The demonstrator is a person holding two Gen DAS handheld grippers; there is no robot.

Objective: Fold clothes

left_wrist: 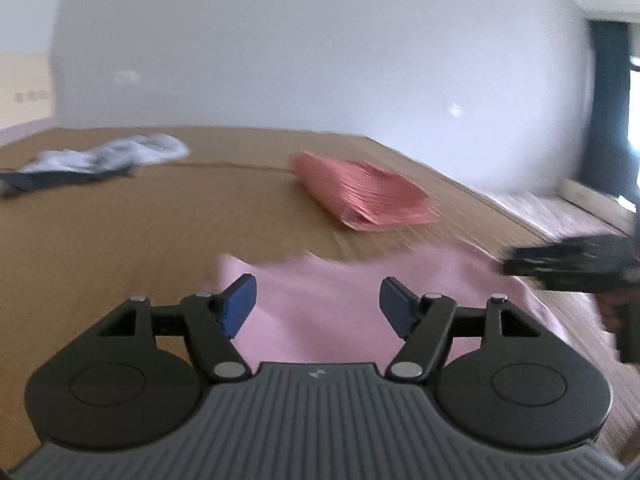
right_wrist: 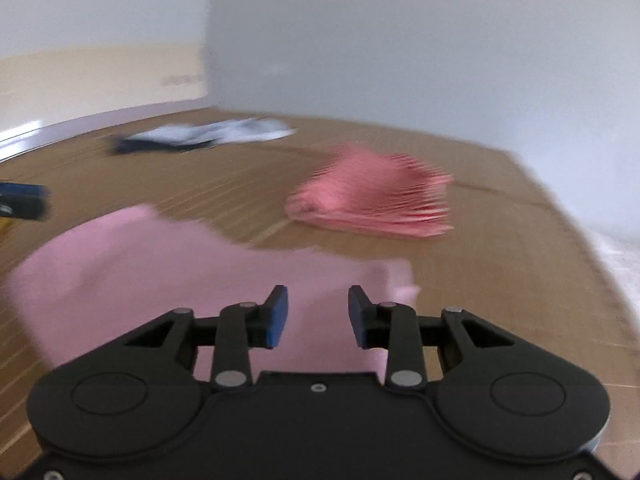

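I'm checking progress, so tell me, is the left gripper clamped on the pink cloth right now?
No, the left gripper is open, its blue pads spread apart above the pink cloth with nothing pinched between them.

No readable txt or labels; frames prob. too blurred.

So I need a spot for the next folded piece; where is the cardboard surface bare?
Bare cardboard lies between the pink garment, the white and dark heap and the folded red pile. More lies right of the red pile in the right wrist view. The near middle is crowded: both open grippers hover over the pink garment.
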